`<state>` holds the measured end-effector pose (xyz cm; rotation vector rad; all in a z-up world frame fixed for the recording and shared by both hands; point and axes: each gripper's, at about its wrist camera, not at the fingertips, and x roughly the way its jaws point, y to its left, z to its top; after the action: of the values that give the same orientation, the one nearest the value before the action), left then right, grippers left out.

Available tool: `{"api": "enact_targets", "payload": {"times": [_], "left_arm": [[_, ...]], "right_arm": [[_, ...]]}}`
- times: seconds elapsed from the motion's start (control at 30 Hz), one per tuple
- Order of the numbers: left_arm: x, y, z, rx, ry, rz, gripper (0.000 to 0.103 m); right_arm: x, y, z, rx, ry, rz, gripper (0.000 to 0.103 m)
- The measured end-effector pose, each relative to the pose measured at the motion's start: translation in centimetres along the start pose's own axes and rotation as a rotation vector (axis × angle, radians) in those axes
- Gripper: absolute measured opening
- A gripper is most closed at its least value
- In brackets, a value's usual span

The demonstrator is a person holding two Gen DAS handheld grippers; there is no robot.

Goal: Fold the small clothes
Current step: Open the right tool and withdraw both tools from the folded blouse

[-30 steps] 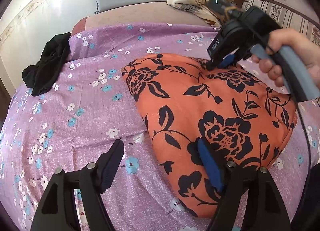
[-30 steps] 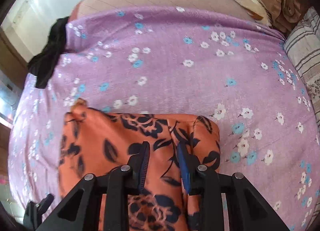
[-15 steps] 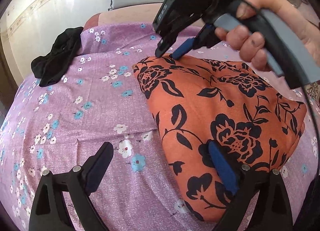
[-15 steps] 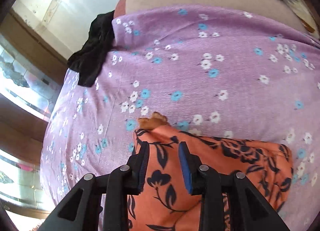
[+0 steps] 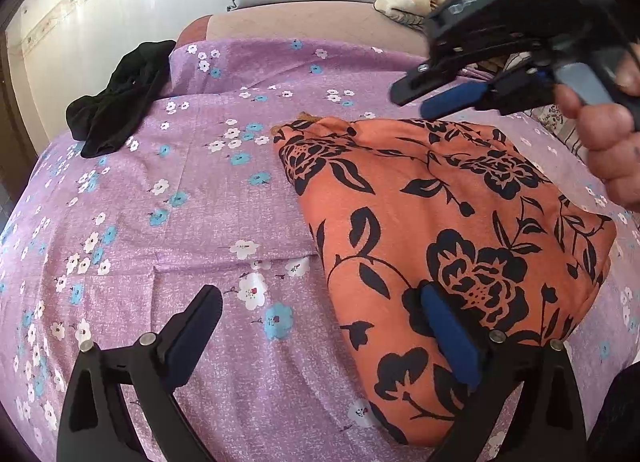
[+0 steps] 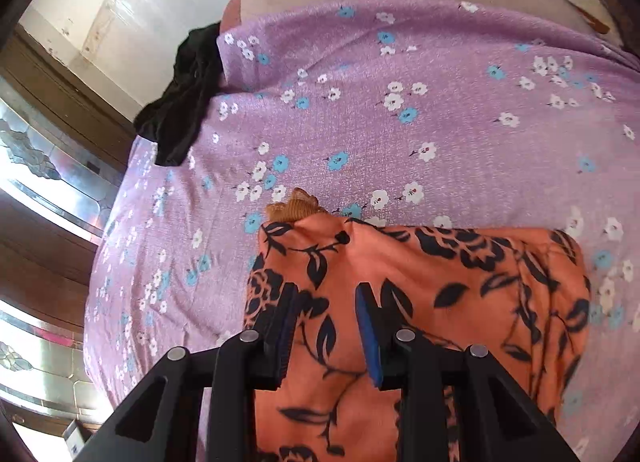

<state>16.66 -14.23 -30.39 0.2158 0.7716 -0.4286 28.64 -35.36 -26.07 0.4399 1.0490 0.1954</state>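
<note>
The folded orange floral garment [image 5: 452, 230] lies directly beneath the right gripper [image 6: 326, 326], long axis running right; its jaws are apart, empty. The left gripper [image 5: 320, 336], wide open, straddles its near-left edge.

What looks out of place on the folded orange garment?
A brown frilly scrap pokes out at the far left corner of the folded orange floral garment, so that corner isn't tucked cleanly. Nothing else stands out.
</note>
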Motion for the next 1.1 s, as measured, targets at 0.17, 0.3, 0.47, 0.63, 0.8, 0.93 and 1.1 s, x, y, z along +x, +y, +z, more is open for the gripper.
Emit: {"api": "enact_targets", "payload": {"times": [0.17, 0.3, 0.47, 0.63, 0.8, 0.93, 1.1], "left_arm": [[-0.1, -0.1, -0.1, -0.015, 0.003, 0.016, 0.1], [0.0, -0.4, -0.1, -0.02, 0.007, 0.04, 0.103], [0.0, -0.5, -0.3, -0.011, 0.001, 0.045, 0.103], [-0.1, -0.6, -0.2, -0.018, 0.008, 0.06, 0.103], [0.0, -0.2, 0.7, -0.037, 0.074, 0.034, 0.103], [-0.8, 0.3, 2.3, -0.02, 0.085, 0.037, 0.103], [-1.5, 1.7, 3.5, -0.056, 0.056, 0.082, 0.103]], "right_arm": [[-5.2, -0.6, -3.7, 0.016, -0.06, -0.031, 0.033], [-6.2, -2.0, -6.6, 0.059, -0.065, -0.07, 0.033], [-2.5, -6.8, -10.2, 0.172, -0.026, -0.068, 0.033], [-3.0, -7.6, -9.9, 0.179, -0.024, -0.017, 0.033], [-3.2, -8.3, -9.5, 0.195, -0.008, 0.012, 0.033], [-3.4, -8.2, -9.6, 0.195, 0.009, 0.04, 0.033], [-7.8, -9.0, -9.7, 0.205, -0.083, 0.137, 0.033]]}}
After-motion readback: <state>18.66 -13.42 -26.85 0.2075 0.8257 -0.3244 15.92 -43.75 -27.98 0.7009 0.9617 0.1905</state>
